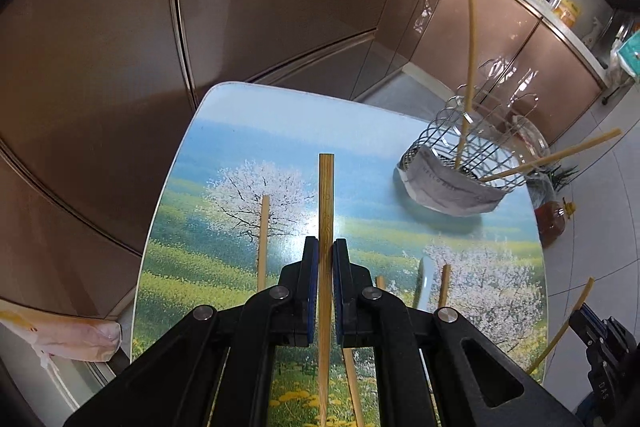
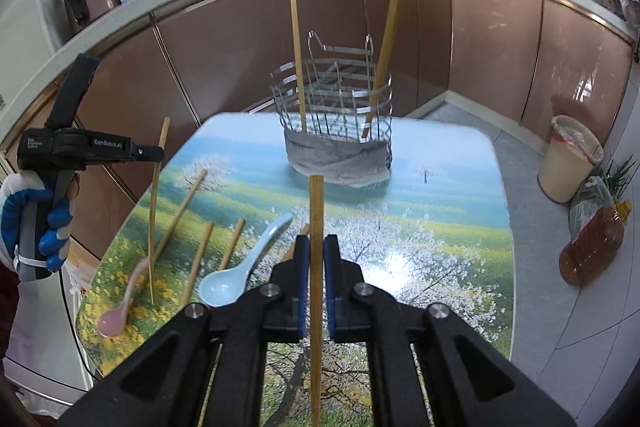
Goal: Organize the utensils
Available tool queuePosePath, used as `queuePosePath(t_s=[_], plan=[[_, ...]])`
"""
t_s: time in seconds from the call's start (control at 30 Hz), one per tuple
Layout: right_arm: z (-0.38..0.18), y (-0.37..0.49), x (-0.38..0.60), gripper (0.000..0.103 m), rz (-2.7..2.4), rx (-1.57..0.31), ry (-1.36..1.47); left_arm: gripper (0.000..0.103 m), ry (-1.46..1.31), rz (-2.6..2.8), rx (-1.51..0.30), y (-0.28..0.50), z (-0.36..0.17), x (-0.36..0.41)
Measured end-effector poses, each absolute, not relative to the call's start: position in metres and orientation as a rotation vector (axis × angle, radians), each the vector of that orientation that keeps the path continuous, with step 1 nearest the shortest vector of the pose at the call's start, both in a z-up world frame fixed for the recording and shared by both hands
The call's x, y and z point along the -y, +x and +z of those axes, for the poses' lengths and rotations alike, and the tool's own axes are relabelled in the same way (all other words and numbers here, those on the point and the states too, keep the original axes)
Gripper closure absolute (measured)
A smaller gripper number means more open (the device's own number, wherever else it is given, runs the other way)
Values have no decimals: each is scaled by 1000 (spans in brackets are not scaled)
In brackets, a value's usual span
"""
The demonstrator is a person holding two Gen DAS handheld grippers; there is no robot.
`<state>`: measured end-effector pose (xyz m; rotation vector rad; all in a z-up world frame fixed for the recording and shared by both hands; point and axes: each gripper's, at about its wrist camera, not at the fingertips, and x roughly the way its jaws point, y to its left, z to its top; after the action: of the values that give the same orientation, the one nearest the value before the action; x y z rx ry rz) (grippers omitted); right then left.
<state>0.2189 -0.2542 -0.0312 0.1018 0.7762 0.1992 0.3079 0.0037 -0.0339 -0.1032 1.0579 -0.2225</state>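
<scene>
Bamboo chopsticks are the things in hand: the left gripper [image 1: 326, 255] has its jaws clenched on one chopstick [image 1: 326, 211], and the right gripper [image 2: 316, 251] has its jaws clamped on another chopstick [image 2: 316, 219], each stick running straight up between the blue pads. Both grippers hang above the surface [image 2: 440, 227], which is printed with blossom trees and a green meadow. A wire utensil basket [image 2: 336, 107] wrapped at its base in grey cloth stands near the far edge, with two chopsticks [image 2: 298, 67] leaning upright in it. On the left part of the surface lie several loose chopsticks [image 2: 182, 215], a white spoon [image 2: 236, 275] and a pink spoon [image 2: 120, 311]. A gloved hand [image 2: 36, 223] grips the left gripper's handle.
</scene>
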Motion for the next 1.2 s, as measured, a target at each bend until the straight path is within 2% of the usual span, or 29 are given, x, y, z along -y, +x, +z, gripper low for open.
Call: queuePosePath(t_s=[0.57,0.9,1.2], plan=[[86,191,240,97,215,-529,81,97,-162,-301,-820,271,84,3],[155,262,245,97,220,-341,107,97,-237,-415,-630,320,140,47],[157,334,259,97,141,-261,102,97,-263,-425,-466,375,138,86]])
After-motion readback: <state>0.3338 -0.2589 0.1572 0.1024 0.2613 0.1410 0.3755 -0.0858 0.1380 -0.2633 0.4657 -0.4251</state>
